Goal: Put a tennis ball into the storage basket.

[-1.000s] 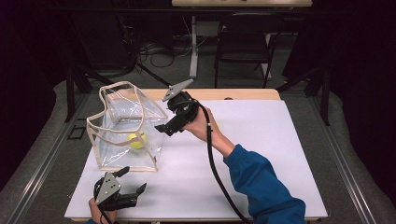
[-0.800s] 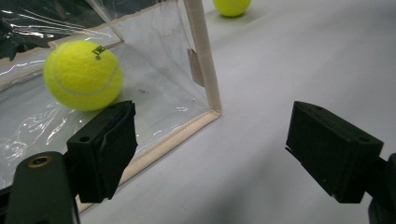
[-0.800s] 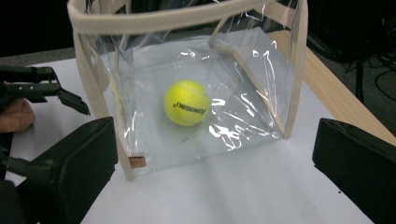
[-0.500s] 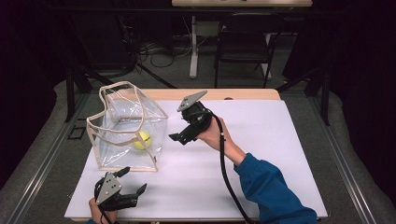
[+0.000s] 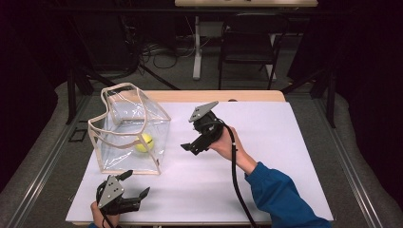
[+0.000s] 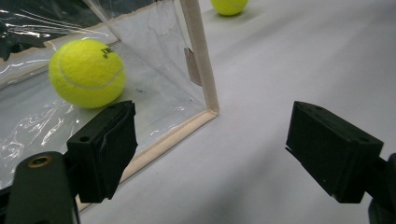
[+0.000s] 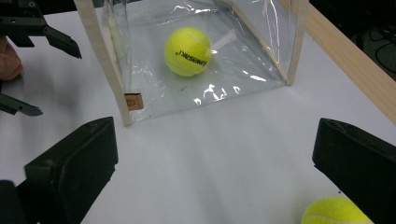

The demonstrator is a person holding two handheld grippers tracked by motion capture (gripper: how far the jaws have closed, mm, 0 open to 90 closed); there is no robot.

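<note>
A clear bag (image 5: 128, 128) with beige trim stands open-topped on the left of the white table (image 5: 275, 142). One yellow tennis ball (image 5: 144, 142) lies inside it on the bottom. My right gripper (image 5: 191, 148) hovers to the right of the bag, open and empty, aimed at the bag's side (image 7: 112, 65) and the ball (image 7: 187, 51) within. A second tennis ball (image 7: 334, 212) rests on the table by its right jaw. My left gripper (image 5: 138, 183) sits open and empty at the front edge, just in front of the bag's near corner (image 6: 198, 60), with the bagged ball (image 6: 87, 73) behind the plastic.
The bag's looped handles (image 5: 119, 90) stand up over its opening. A wooden strip (image 5: 214, 96) edges the table's far side, with a black chair (image 5: 247, 42) and cables on the floor beyond. The right arm's blue sleeve (image 5: 280, 194) crosses the front right.
My right gripper has drawn back from above the bag's opening, moving right and toward the front. The ball stays in the bag. The left gripper has stayed put.
</note>
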